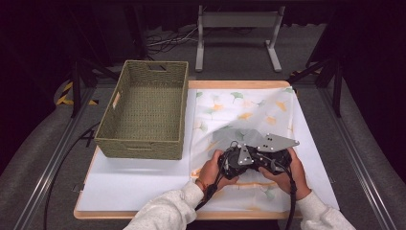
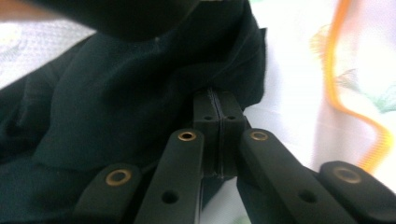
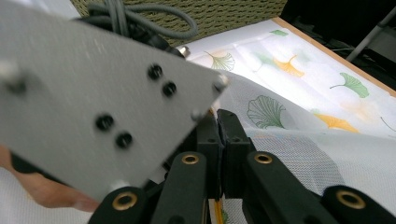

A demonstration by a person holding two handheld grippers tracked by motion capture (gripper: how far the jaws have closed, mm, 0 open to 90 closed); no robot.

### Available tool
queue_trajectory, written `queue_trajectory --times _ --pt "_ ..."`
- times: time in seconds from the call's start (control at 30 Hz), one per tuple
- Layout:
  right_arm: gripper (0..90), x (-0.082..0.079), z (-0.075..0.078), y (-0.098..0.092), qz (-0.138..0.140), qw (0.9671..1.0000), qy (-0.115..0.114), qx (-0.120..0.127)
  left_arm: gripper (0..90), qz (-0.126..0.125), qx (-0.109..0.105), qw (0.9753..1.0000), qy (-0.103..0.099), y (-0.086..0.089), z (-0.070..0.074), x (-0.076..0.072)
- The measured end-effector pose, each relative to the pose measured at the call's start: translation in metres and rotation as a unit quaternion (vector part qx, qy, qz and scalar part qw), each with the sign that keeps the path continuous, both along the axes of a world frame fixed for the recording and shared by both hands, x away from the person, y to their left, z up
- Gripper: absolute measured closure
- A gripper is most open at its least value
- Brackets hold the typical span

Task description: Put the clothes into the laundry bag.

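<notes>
Woven, rough fibre basket [image 1: 143, 115] far left; thin, sheer printed cloth [image 1: 249, 112] right; matt black plastic fingers [image 2: 219, 135]; dull grey metal plate [image 3: 93, 88]; smooth white tabletop [image 1: 134, 184], wood-edged.

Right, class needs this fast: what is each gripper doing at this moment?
Left gripper: closed, fingers pinching the dark cloth.
Right gripper: closed; it seems to pinch the leaf-print fabric, though that cannot be told for sure.

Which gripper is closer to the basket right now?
Left. The left gripper sits just right of the woven basket's near right corner, over the leaf-print cloth. The right gripper is pressed against the left one, on its far side from the basket.
</notes>
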State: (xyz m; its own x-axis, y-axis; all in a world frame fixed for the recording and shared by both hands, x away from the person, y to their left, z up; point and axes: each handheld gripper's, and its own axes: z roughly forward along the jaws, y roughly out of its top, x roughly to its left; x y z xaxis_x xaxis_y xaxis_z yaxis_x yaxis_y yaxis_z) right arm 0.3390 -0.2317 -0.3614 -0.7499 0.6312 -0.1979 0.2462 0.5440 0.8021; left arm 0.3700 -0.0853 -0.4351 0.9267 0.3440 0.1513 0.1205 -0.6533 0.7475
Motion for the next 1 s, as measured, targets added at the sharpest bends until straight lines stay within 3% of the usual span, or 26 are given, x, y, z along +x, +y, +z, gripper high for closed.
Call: queue_trajectory --times 0.17,0.33,0.73,0.87,1.0 --pt "89.2 0.003 -0.002 -0.002 -0.011 0.9999 0.005 -0.006 89.7 0.029 -0.003 0.9994 -0.02 0.001 -0.003 0.005" --pt "89.2 0.007 -0.006 -0.006 -0.016 0.9997 0.017 -0.004 89.8 0.051 -0.009 0.9986 -0.009 0.009 -0.003 0.013" --pt "89.2 0.007 -0.006 -0.005 -0.013 0.9997 0.019 -0.005 89.8 0.102 -0.037 0.994 0.011 0.029 0.001 0.027" --pt "89.2 0.006 -0.006 -0.004 -0.012 0.9997 0.019 -0.006 89.8 0.108 -0.041 0.9931 0.016 0.032 0.002 0.027" --pt "89.2 0.005 -0.005 -0.005 -0.01 0.9998 0.018 -0.005 89.2 0.102 -0.04 0.9938 0.017 0.038 0.004 0.023"
